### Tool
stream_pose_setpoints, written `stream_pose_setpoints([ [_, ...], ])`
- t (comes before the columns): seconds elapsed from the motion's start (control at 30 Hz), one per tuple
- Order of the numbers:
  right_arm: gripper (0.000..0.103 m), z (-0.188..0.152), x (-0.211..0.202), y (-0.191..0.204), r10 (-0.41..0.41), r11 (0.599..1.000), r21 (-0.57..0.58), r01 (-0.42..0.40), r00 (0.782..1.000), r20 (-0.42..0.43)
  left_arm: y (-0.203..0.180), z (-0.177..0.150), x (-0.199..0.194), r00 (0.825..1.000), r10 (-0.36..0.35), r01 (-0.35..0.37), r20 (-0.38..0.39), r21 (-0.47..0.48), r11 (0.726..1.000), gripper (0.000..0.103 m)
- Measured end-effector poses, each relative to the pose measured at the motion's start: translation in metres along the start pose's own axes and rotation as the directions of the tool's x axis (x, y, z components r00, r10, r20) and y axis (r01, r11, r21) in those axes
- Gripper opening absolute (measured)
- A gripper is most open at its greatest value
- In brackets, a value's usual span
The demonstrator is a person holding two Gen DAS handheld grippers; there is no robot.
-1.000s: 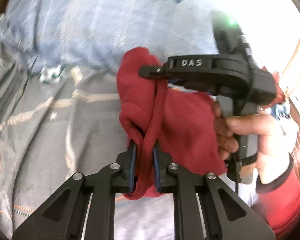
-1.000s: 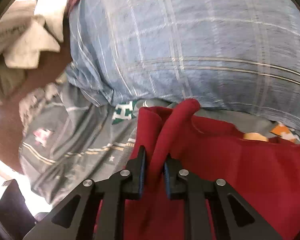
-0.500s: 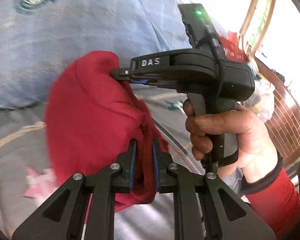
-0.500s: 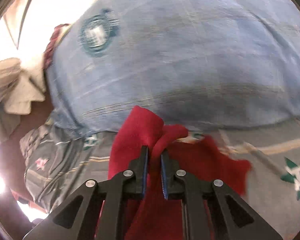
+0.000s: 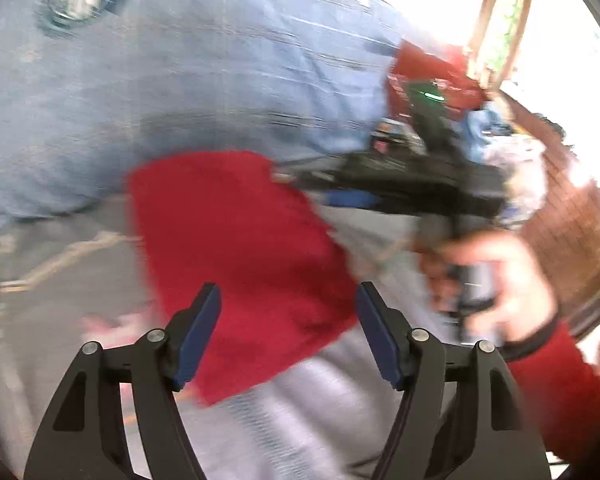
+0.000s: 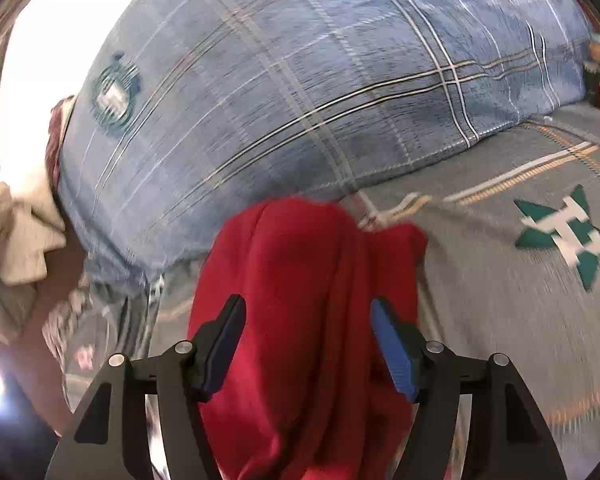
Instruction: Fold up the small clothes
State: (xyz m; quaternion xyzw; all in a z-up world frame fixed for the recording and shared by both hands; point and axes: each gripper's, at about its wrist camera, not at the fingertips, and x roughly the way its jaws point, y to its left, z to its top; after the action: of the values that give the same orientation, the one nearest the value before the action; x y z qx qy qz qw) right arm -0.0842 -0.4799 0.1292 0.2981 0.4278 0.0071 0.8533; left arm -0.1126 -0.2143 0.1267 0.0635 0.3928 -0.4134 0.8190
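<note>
Both pairs of tongs have let go. Half a second ago each was pinched on a bunched edge of the red garment (image 5: pixel 236 256); now the left tongs (image 5: pixel 288 330) stand wide, blue pads well apart with the cloth lying beyond them and nothing between. The right tongs (image 6: pixel 308 344) are likewise spread wide, the red garment (image 6: pixel 300 320) lying slack under and beyond them, touching neither pad as far as can be seen.

The garment rests on the grey patterned bedspread (image 6: pixel 520 320), its far edge just in front of the blue plaid pillow (image 6: pixel 300 92). It reads as a compact doubled shape, not a stretched sheet, with a soft ridge down its middle in the right wrist view. In the left wrist view, the right hand (image 5: pixel 496 280) and its tool sit to the right of the garment, heavily blurred.

The release suggests one fold has just been laid down. Whether another fold or some smoothing is needed is hard to judge; the near edge looks uneven.
</note>
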Motion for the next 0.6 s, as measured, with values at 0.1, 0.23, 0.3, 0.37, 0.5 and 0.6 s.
stream_pose_setpoints([
  [0.1, 0.070, -0.021, 0.000, 0.016, -0.005, 1.000, -0.024, 0.005, 1.000, -0.010, 0.018, -0.014, 0.002, 0.994, 0.106, -0.106, -0.023, -0.006, 0.994, 0.069],
  [0.23, 0.043, -0.036, 0.027, 0.025, -0.071, 0.995, -0.073, 0.065, 0.995, -0.074, 0.038, -0.030, 0.024, 0.991, 0.101, -0.107, -0.086, -0.076, 0.991, 0.069],
  [0.3, 0.024, -0.041, 0.025, 0.028, -0.110, 0.989, -0.106, 0.106, 0.993, -0.034, 0.035, -0.039, 0.030, 0.990, 0.102, -0.109, -0.093, -0.071, 0.991, 0.069],
  [0.37, 0.020, -0.044, 0.007, 0.028, -0.105, 0.988, -0.115, 0.107, 0.994, 0.022, 0.035, -0.043, 0.029, 0.991, 0.112, -0.116, -0.074, -0.056, 0.992, 0.069],
  [0.5, 0.017, -0.056, -0.004, 0.012, -0.165, 0.981, -0.090, 0.169, 0.985, 0.048, 0.041, -0.045, 0.034, 0.988, 0.137, -0.141, -0.075, -0.043, 0.989, 0.069],
  [0.6, 0.023, -0.059, 0.012, 0.005, -0.168, 0.981, -0.100, 0.168, 0.986, 0.010, 0.047, -0.041, 0.036, 0.985, 0.156, -0.160, -0.070, -0.059, 0.985, 0.069],
])
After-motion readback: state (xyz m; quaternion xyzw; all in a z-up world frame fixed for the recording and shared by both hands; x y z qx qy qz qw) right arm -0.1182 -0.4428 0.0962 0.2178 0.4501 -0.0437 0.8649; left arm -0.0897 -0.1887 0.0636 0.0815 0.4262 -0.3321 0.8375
